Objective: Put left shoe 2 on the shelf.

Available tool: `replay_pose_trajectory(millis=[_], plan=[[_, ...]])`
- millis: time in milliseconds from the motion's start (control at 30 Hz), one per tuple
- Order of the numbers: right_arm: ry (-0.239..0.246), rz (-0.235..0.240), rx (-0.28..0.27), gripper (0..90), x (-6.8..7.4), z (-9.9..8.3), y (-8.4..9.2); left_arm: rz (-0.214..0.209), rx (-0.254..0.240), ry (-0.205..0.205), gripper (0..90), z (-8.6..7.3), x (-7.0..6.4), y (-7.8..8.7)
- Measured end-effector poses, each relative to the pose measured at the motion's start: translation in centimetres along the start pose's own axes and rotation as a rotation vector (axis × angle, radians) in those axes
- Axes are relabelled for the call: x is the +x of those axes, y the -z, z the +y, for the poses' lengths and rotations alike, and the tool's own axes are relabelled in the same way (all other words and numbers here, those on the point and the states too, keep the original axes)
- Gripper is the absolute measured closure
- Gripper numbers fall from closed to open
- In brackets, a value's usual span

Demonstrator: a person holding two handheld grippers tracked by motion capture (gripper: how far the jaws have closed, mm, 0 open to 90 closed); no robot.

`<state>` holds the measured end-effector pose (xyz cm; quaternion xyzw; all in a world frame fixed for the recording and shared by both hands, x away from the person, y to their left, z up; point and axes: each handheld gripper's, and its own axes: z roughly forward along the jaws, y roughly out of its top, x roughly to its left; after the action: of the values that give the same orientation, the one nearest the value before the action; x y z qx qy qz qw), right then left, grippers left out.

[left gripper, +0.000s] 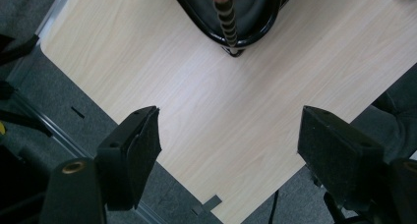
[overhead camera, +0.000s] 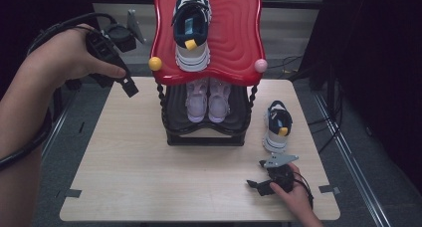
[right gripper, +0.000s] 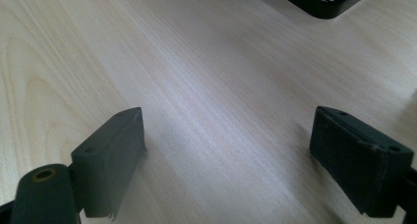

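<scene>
Loose shoe [overhead camera: 276, 126] just beyond open, empty right claw [overhead camera: 255, 185]: light, soft-sided, probably best pinched at heel collar. Left claw [overhead camera: 130, 87] open, empty.

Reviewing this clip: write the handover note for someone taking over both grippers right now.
Left gripper: open, empty, held in the air over the table's far left corner.
Right gripper: open, empty, low over the table near its front right.
Shoes: one navy-and-white sneaker sits on the rack's red top shelf; a lilac pair is on the black lower shelf; the matching navy-and-white sneaker stands on the table right of the rack.
Done: one sneaker shelved.
Left, probably: pick up the table sneaker and set it beside its mate.
</scene>
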<state>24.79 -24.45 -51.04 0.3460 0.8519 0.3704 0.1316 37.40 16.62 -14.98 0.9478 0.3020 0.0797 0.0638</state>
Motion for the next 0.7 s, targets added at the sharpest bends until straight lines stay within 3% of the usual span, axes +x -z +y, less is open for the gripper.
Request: replay_pose_trajectory(millis=[533, 700], plan=[[0.0, -0.001, -0.004, 13.1, 0.0, 0.0, 0.0, -0.045, 0.014, 0.049, 23.7, -2.9, 0.6, -4.6], [0.0, -0.001, -0.004, 13.1, 0.0, 0.0, 0.0, -0.063, 0.012, 0.048, 23.6, -3.5, 0.3, -5.9]])
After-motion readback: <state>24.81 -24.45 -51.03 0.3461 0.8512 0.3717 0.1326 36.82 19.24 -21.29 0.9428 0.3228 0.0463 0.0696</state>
